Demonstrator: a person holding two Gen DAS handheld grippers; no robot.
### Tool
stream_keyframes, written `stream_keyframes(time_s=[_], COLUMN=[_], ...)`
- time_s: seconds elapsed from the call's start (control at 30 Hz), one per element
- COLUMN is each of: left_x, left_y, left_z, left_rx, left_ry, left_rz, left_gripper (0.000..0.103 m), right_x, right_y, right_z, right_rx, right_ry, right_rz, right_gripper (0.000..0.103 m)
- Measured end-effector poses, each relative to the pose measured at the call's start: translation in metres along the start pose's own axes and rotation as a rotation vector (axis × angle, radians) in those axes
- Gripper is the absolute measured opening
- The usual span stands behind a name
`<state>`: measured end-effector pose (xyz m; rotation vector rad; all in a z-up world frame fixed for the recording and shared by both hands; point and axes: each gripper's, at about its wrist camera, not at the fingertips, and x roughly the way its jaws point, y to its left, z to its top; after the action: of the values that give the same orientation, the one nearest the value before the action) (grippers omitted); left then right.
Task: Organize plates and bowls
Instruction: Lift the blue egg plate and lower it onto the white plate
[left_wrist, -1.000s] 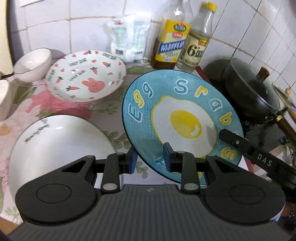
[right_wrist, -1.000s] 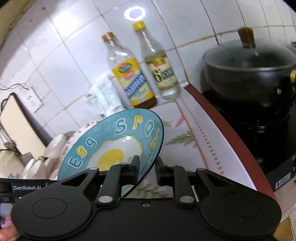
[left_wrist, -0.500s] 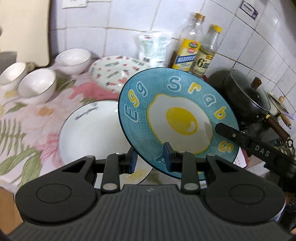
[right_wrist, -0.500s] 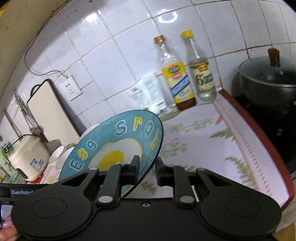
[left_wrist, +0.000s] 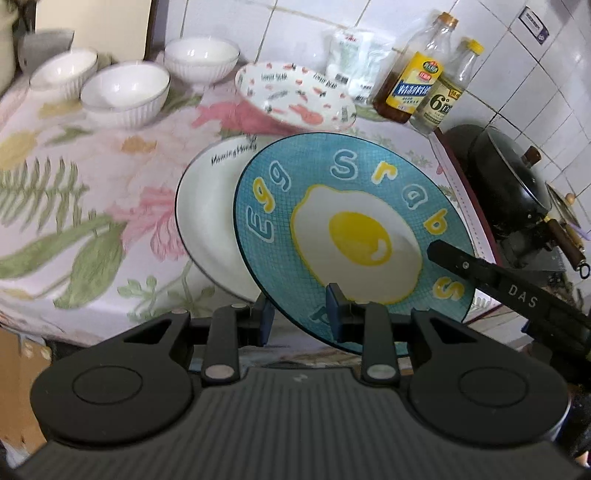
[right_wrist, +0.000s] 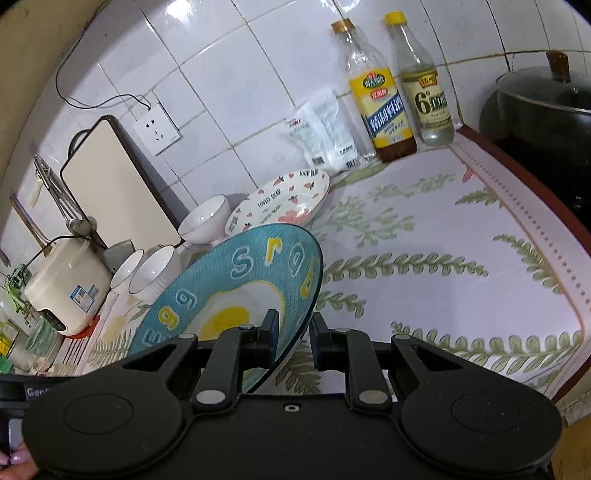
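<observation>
A blue plate (left_wrist: 351, 236) with a fried-egg picture hangs tilted above the counter, held from two sides. My left gripper (left_wrist: 299, 314) is shut on its near rim. My right gripper (right_wrist: 293, 332) is shut on its right rim, where the blue plate (right_wrist: 236, 291) rises to the left. Beneath its left part lies a white plate (left_wrist: 207, 214) with a dark rim. Behind that sits a carrot-and-rabbit plate (left_wrist: 295, 99), with three white ribbed bowls (left_wrist: 125, 92) to its left.
Two bottles (left_wrist: 417, 88) and a plastic packet (left_wrist: 351, 55) stand against the tiled wall. A black lidded pot (left_wrist: 509, 184) sits on the stove at the right. A rice cooker (right_wrist: 62, 288) and a cutting board (right_wrist: 114, 184) stand at the far left. A floral cloth (right_wrist: 443, 258) covers the counter.
Both grippers have carried the blue plate back from the wall and to the left. It now overlaps the white plate's right part, and more of the bowls and counter shows.
</observation>
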<state>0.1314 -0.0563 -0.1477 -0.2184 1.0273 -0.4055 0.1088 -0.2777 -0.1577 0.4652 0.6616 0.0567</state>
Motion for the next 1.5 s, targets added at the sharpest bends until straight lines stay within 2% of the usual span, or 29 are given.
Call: stream_keyframes(time_s=[0.17,0.73,1.03,1.3,1.5], left_x=[0.011,0.019,0.022,0.022,0.022], left_y=[0.017,0.033,0.035,0.029,0.028], left_z=[-0.005,0.000,0.010,0.019,0.021], left_rx=[-0.059,-0.071,-0.103,-0.065,-0.061], left_ry=[0.037,0.099,0.153,0.175,0.183], left_rz=[-0.017,0.015,0.023,0.047,0.041], left_gripper=[0.028,0.028,0.028,0.028,0.028], right_x=[0.010,0.040,0.050,0.058,0.062], right_y=[0.007,0.016,0.035,0.034,0.040], right_z=[-0.005,-0.011,-0.008,-0.006,-0.008], right_rx=[-0.024,-0.036,-0.129,-0.123,-0.165], right_ry=[0.037,0.133,0.167,0.185,0.170], right_rz=[-0.016,-0.062,-0.153,-0.150,-0.185], right_gripper=[0.022,0.022,0.022,0.024,0.026])
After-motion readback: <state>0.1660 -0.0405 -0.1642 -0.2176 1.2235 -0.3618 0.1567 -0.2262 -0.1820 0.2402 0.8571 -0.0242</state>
